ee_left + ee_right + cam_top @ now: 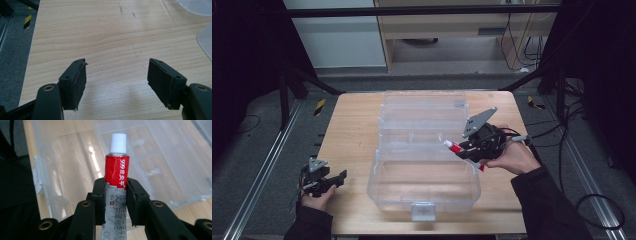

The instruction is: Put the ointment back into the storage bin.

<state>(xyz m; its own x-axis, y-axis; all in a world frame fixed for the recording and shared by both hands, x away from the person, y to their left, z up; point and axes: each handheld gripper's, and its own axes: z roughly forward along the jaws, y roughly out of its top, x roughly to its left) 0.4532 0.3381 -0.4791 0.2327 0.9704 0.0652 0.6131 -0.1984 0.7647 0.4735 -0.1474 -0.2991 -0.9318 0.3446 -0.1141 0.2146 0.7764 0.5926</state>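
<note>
Nearest, the left hand-held gripper [343, 176] hovers spread wide over bare wooden bench [105, 37], holding nothing. Further in, the right hand-held gripper [116, 195] pinches a red-and-silver ointment tube [117, 172], white cap forward, above the open clear plastic box [424, 185].

Tube red band: the ointment tube [117, 170] reads "999" with Chinese characters, just below its white cap.
Tube silver body: "30g" and larger Chinese characters, partly hidden.
</note>
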